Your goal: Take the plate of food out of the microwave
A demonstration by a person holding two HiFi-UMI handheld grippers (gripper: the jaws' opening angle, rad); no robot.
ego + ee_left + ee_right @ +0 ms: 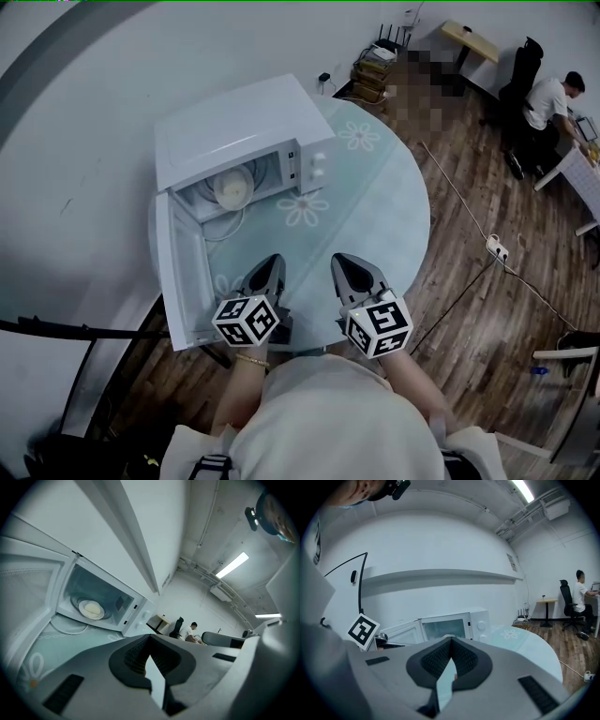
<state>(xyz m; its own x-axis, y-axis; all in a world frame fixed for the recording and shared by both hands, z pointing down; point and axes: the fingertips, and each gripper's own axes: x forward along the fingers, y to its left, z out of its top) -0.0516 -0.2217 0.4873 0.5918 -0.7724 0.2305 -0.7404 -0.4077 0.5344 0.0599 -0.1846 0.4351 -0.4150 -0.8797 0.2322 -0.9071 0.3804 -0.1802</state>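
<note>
door open, plate not yet reached
the plate of food [232, 190] sits inside the microwave [239, 127], whose door [178, 281] stands wide open. the left gripper [272, 260] and right gripper [343, 262] hover in front of the microwave, well short of it, jaws together, holding nothing. next, i judge, a claw must open and reach inside for the plate's rim.

A round white plate [232, 188] of pale food sits flat on the turntable inside the white box-shaped microwave [246, 127], whose door [176, 272] stands swung wide open
</note>
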